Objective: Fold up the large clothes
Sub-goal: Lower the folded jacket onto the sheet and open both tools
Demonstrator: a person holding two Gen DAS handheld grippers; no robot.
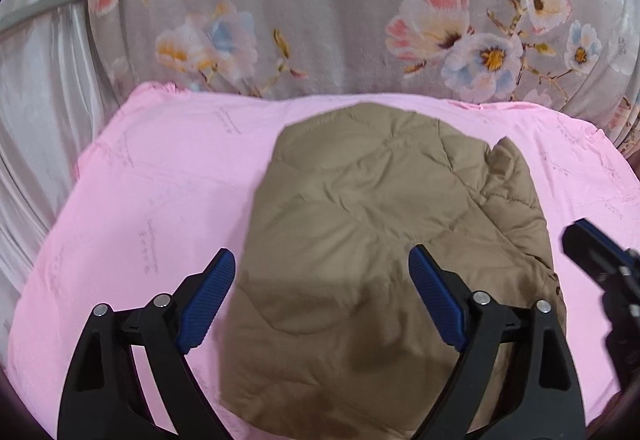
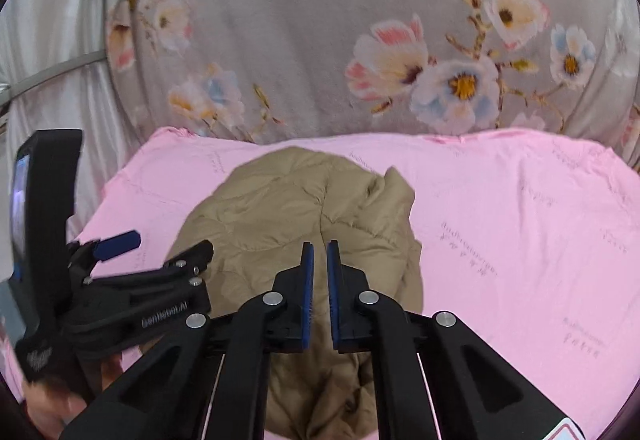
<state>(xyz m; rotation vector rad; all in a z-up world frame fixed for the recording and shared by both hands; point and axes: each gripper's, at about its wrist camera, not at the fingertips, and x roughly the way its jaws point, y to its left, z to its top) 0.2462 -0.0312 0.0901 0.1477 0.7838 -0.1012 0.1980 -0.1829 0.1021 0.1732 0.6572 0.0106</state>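
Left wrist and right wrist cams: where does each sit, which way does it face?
Left wrist: on the left tongs, open, facing forward-down over the tan jacket; right tongs' tip at its right edge.
Right wrist: on the right tongs, nearly closed, empty, above the jacket's right side; left tongs at left.
Shared: jacket, pink sheet, floral blanket.

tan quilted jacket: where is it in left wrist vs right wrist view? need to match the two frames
Left wrist view: the tan quilted jacket fills the centre and lower middle, lying on the pink sheet, between the open fingers of the left gripper.
Right wrist view: it sits left of centre and runs under the right gripper.
Shared landmark: the floral grey blanket behind the sheet's far edge.
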